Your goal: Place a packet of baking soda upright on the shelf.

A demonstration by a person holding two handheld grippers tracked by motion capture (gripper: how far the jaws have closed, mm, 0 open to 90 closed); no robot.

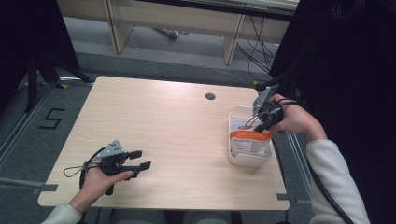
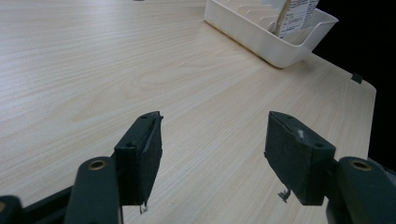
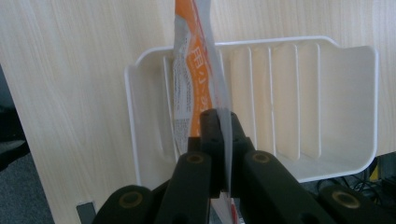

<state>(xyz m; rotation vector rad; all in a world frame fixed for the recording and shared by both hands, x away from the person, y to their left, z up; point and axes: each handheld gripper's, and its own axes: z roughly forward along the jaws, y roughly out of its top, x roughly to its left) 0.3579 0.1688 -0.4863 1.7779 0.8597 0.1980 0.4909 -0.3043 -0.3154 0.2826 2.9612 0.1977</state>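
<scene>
A white plastic bin [image 1: 233,156] with ribbed walls stands at the table's right edge, also in the right gripper view [image 3: 345,93] and the left gripper view [image 2: 261,42]. An orange-and-white pouch [image 1: 251,140] stands upright in it, seen edge-on in the right gripper view [image 3: 196,70]. My right gripper [image 1: 259,122] hangs over the bin's far end, its jaws pinched on the pouch's top edge [image 3: 222,140]. My left gripper [image 1: 141,159] rests low at the table's front left, jaws wide apart with only bare wood between them [image 2: 212,154].
The light wood table [image 1: 163,121] has a round cable hole [image 1: 210,96] near its far edge. Wooden furniture and loose cables lie on the floor beyond. A dark tripod stands at the far left.
</scene>
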